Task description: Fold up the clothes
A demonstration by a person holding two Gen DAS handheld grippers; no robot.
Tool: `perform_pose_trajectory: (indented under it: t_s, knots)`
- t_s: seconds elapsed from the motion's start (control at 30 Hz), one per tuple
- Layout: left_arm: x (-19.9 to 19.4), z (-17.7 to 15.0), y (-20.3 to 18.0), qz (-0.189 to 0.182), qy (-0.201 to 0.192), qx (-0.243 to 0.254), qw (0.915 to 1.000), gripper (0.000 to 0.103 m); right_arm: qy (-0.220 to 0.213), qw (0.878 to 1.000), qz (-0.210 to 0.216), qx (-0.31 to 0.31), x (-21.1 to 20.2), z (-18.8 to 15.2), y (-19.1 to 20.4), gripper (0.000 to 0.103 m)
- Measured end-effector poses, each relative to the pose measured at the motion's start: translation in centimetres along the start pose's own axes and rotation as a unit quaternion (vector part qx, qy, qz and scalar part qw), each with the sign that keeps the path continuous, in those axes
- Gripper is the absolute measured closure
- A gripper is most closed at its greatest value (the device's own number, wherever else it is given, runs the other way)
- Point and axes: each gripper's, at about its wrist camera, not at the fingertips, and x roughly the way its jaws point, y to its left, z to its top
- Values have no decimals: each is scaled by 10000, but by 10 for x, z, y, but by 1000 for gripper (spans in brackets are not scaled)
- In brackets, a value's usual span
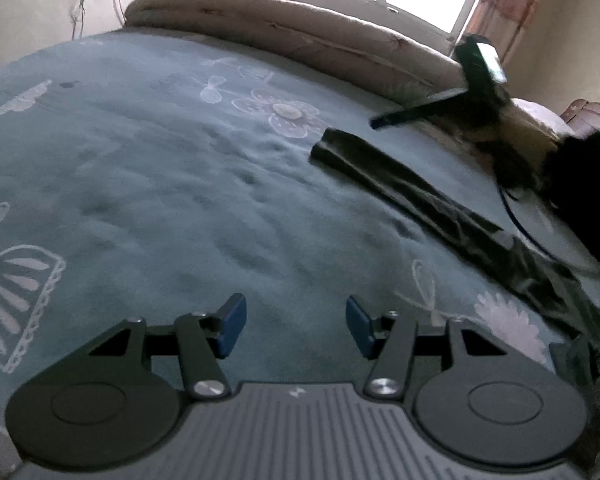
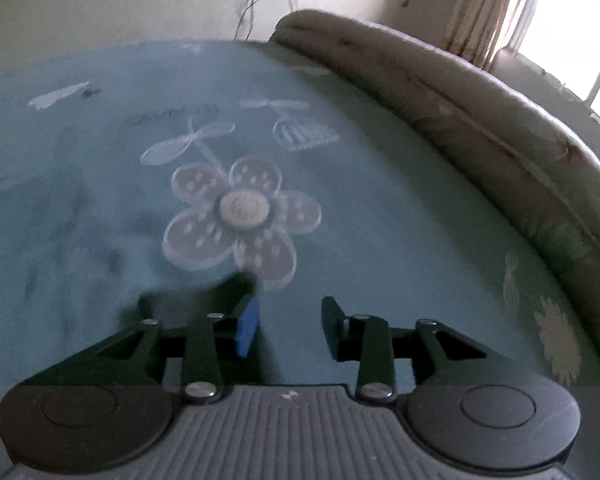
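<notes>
The left gripper (image 1: 296, 326) tilts down over the teal bedspread (image 1: 160, 168), its blue pads apart with only fabric showing between them. A dark garment (image 1: 440, 212) lies stretched across the bedspread to its right, well apart from the fingers — its near end runs out of the frame's edge. The right gripper (image 2: 290, 326) also angles down, jaws parted and empty, above a printed flower (image 2: 242, 220). A dark blurred patch behind its left finger (image 2: 247, 326) cannot be made out — the right wrist view is smeared
</notes>
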Motion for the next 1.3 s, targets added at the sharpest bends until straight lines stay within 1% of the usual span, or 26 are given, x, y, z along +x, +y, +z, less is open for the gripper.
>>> perform_pose_trajectory:
  t_s: [0.1, 0.17, 0.2, 0.27, 0.33, 0.37, 0.4, 0.5, 0.57, 0.63, 0.67, 0.7, 0.8, 0.87, 0.9, 0.97, 1.0, 1.03, 1.07, 1.13, 1.17, 1.23, 1.3]
  knots:
    - [13, 16, 0, -326, 55, -97, 9994, 48, 138, 9997, 75, 187, -29, -29, -8, 61]
    - [26, 31, 1, -574, 122, -222, 9980, 48, 208, 9991, 88, 348, -51, -56, -8, 61]
    - [35, 41, 0, -723, 154, -283, 9969, 50, 255, 9987, 128, 432, -62, -70, -6, 60]
    - [56, 61, -3, -1002, 169, -407, 9940, 51, 360, 9970, 184, 665, -85, -100, 3, 59]
    - [84, 83, -7, -1269, 233, -659, 9895, 52, 450, 9943, 239, 936, -108, -127, 15, 58]
    - [98, 92, -9, -1382, 275, -782, 9869, 54, 480, 9927, 241, 1083, -118, -140, 23, 57]
    - [112, 101, -13, -1391, 310, -830, 9863, 58, 505, 9909, 240, 1229, -127, -153, 30, 56]
    - [151, 120, -27, -1265, 392, -926, 9869, 59, 522, 9839, 258, 1688, -153, -188, 52, 54]
    - [175, 125, -28, -1262, 491, -1095, 9847, 59, 550, 9772, 307, 2030, -167, -209, 60, 54]
    - [194, 125, -24, -1057, 611, -1302, 9840, 59, 573, 9698, 332, 2349, -181, -228, 67, 54]
    - [203, 125, -21, -942, 674, -1408, 9832, 60, 570, 9677, 268, 2440, -187, -233, 69, 54]
    - [208, 124, -18, -945, 652, -1528, 9816, 61, 566, 9656, 203, 2531, -193, -239, 70, 54]
    - [216, 122, -10, -1065, 490, -1844, 9758, 60, 486, 9571, 101, 2854, -213, -254, 70, 54]
    - [222, 124, -10, -1060, 414, -1905, 9751, 60, 449, 9529, -29, 2998, -222, -258, 68, 54]
    - [225, 126, -11, -1029, 380, -1913, 9754, 60, 447, 9529, -77, 3000, -226, -259, 68, 54]
    - [229, 128, -14, -940, 318, -1925, 9763, 63, 448, 9537, -173, 2970, -233, -260, 69, 54]
    - [230, 128, -16, -778, 313, -1872, 9787, 74, 443, 9543, -211, 2949, -236, -259, 69, 54]
    - [230, 129, -19, -569, 318, -1793, 9816, 97, 420, 9547, -221, 2938, -237, -258, 69, 54]
    - [229, 129, -19, -449, 315, -1750, 9830, 101, 397, 9551, -226, 2926, -239, -257, 68, 54]
    - [224, 130, -17, -288, 291, -1752, 9837, 102, 364, 9563, -216, 2892, -241, -256, 66, 53]
    - [218, 132, -16, -161, 233, -1723, 9846, 102, 367, 9570, -251, 2868, -240, -254, 66, 53]
    - [206, 139, -14, -44, 64, -1573, 9875, 102, 383, 9584, -306, 2811, -241, -251, 65, 53]
    - [202, 145, -11, 7, 160, -1426, 9897, 102, 390, 9592, -361, 2776, -241, -250, 64, 53]
